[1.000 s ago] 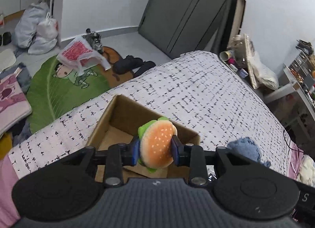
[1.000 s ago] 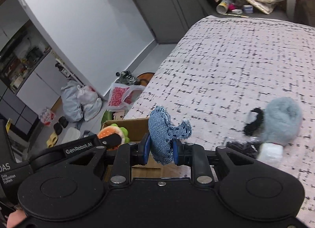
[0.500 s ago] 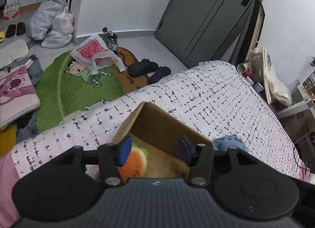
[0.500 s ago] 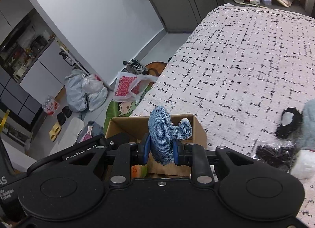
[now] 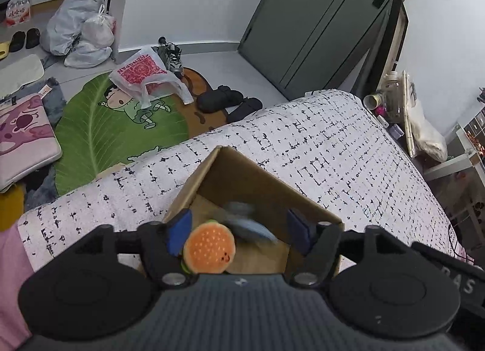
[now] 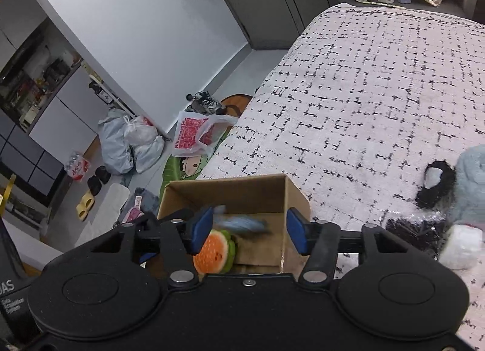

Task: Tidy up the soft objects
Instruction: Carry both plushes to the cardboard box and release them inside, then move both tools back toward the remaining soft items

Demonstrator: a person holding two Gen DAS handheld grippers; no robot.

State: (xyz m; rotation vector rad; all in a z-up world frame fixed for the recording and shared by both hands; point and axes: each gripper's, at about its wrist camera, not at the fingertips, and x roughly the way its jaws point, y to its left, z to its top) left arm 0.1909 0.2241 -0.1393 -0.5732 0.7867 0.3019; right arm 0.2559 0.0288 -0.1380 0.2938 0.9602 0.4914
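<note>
Both grippers above the cardboard box.
Left gripper and right gripper, jaws just opening, stood spread and empty; burger plush and blurred denim toy were inside.

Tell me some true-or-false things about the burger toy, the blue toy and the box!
1. The burger toy lies in the cardboard box. True.
2. The right gripper squeezes the blue denim toy. False: its jaws have just been opening and the toy, blurred, is loose in the box.
3. The box stands on the floor. False: it stands on the patterned bedspread.
4. The left gripper is open, gripping nothing. True.
5. A fluffy grey-blue toy still lies on the bed outside the box. True.
</note>
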